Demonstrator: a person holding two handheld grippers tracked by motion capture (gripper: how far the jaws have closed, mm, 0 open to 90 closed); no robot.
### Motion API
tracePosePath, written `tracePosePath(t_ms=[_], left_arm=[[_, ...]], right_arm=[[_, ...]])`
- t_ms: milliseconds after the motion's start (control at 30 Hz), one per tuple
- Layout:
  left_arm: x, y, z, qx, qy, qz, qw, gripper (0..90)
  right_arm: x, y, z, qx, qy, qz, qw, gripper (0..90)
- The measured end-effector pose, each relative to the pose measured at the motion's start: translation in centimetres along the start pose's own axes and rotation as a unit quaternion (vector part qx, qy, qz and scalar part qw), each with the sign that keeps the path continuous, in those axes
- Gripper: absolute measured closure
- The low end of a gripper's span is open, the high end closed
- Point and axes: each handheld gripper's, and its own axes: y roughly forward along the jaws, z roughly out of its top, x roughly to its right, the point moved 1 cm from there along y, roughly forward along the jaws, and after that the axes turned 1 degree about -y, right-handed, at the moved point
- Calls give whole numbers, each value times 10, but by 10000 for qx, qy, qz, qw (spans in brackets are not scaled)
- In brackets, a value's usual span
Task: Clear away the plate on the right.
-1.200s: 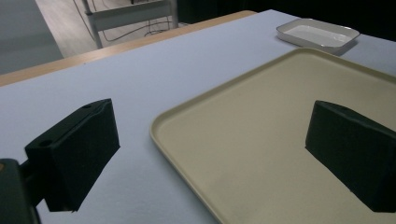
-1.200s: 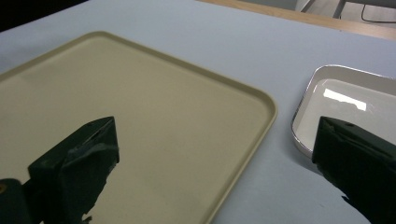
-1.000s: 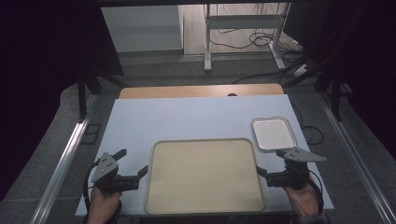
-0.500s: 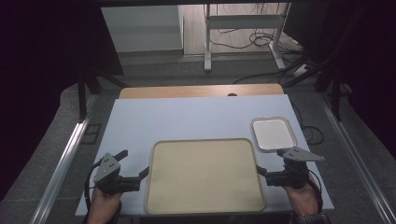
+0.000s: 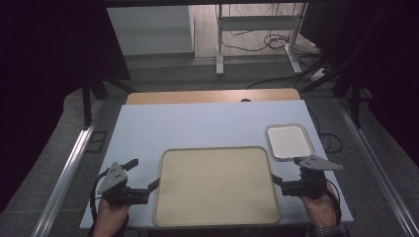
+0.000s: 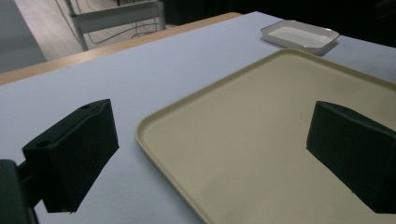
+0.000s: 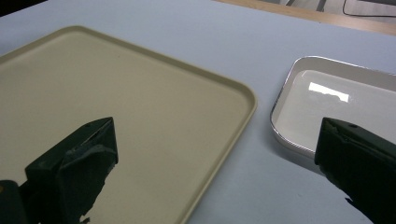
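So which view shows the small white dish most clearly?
The right gripper view: the small white dish is close, with its rim and glossy inside plain, though a jaw hides one corner. The high view shows it whole but small; the left gripper view shows it far off.

Plain beige tray point(image 5: 217, 185), white dish point(image 5: 289, 140) with silvery rim, pale blue-grey counter point(image 5: 207, 123) with a wood-brown far edge, black tools point(image 5: 146, 175) point(image 5: 274, 180), grey plates on top
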Motion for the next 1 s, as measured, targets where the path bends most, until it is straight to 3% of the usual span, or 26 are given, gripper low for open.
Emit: tracePosePath(t_ms=[1000], left_arm=[[6,7,-2,-215,397,56,9990,16]], right_arm=[[21,7,4,124,43,-314,9994,0]])
